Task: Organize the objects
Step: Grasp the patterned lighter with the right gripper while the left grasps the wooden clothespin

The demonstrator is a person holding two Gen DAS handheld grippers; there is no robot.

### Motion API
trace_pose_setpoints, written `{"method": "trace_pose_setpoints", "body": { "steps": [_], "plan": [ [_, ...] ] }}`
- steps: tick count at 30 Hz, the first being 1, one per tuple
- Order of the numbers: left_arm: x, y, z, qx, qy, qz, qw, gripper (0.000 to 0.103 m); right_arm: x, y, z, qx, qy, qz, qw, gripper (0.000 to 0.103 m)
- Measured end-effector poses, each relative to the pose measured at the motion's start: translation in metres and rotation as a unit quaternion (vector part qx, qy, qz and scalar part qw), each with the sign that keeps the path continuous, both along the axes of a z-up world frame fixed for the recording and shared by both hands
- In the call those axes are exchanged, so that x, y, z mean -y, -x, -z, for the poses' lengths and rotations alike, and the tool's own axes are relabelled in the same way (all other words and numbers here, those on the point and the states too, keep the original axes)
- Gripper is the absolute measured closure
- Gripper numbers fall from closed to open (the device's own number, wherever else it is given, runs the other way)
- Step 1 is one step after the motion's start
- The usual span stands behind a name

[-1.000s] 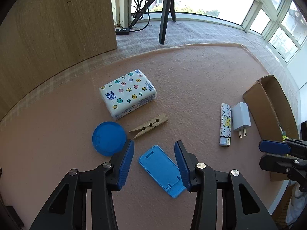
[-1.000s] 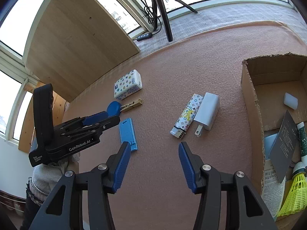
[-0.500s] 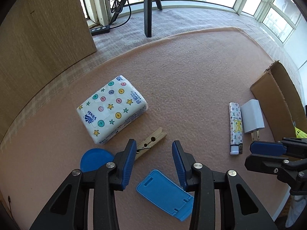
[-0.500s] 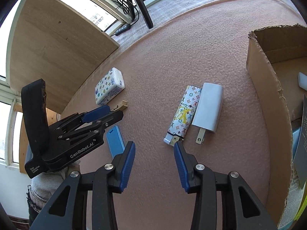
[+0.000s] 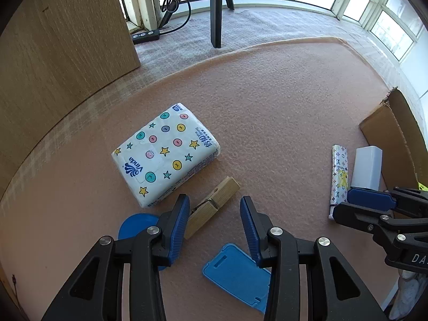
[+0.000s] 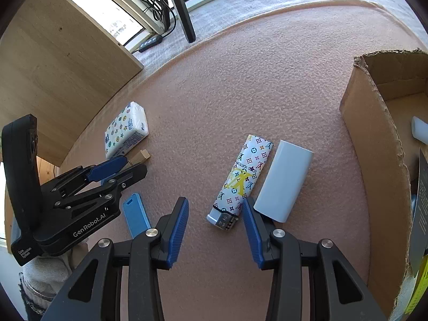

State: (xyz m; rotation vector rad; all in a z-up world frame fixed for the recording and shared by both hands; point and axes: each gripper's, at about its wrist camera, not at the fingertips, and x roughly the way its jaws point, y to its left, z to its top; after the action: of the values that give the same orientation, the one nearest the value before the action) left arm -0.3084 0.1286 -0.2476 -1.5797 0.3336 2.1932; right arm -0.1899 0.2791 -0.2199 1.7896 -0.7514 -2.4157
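A wooden clothespin point(image 5: 214, 206) lies on the pink mat, its near end between the blue pads of my left gripper point(image 5: 214, 202). The jaws stand open and do not touch it. In the right wrist view my right gripper point(image 6: 214, 206) hangs open low over the metal end of a patterned lighter point(image 6: 244, 176). A white charger point(image 6: 283, 184) lies against the lighter's right side, close to the right pad. A star-printed tissue pack point(image 5: 165, 155), a blue round lid point(image 5: 136, 226) and a blue phone stand point(image 5: 235, 272) lie around the left gripper.
An open cardboard box point(image 6: 374, 139) holding several items stands at the right of the mat. A wooden panel point(image 5: 61, 42), a tripod leg point(image 5: 216, 10) and a power strip point(image 5: 145, 36) are at the back. My two grippers are close side by side.
Both grippers have come down and forward. The left went from above the blue stand to the clothespin. The right jaws narrowed and now straddle the lighter's end.
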Motion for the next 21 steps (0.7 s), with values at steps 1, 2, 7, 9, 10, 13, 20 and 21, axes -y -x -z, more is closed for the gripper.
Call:
{"method": "trace_pose_setpoints", "body": {
  "steps": [1, 2, 7, 9, 10, 13, 20, 21],
  "plan": [
    [-0.001, 0.000, 0.002, 0.002, 0.002, 0.000, 1.0000, 0.060, 0.002, 0.001, 0.000, 0.000, -0.004, -0.002, 1.000, 0.065],
    [-0.002, 0.001, 0.004, 0.003, 0.004, 0.001, 1.0000, 0.060, 0.004, 0.001, 0.001, -0.001, -0.009, -0.004, 1.000, 0.065],
    [-0.001, 0.002, 0.004, 0.002, -0.003, -0.005, 1.0000, 0.075, 0.013, 0.005, 0.006, -0.004, -0.033, -0.010, 0.999, 0.065],
    [0.002, 0.003, 0.004, 0.005, -0.010, -0.010, 0.9999, 0.086, 0.013, 0.007, 0.006, -0.004, -0.033, -0.002, 0.999, 0.065],
    [0.003, 0.003, 0.004, 0.006, -0.012, -0.012, 0.9998, 0.088, 0.013, 0.008, 0.007, -0.005, -0.031, 0.002, 0.999, 0.066],
    [0.005, 0.000, 0.005, 0.006, -0.014, -0.010, 0.9998, 0.089, 0.015, 0.010, 0.008, -0.012, -0.053, 0.005, 0.999, 0.080],
    [0.005, -0.007, 0.006, 0.003, -0.017, -0.006, 0.9998, 0.089, 0.011, 0.008, 0.010, -0.018, -0.033, -0.016, 0.999, 0.088],
    [0.006, -0.007, 0.006, 0.004, -0.018, -0.006, 0.9998, 0.089, 0.012, 0.007, 0.010, -0.019, -0.033, -0.022, 0.999, 0.089]
  ]
}}
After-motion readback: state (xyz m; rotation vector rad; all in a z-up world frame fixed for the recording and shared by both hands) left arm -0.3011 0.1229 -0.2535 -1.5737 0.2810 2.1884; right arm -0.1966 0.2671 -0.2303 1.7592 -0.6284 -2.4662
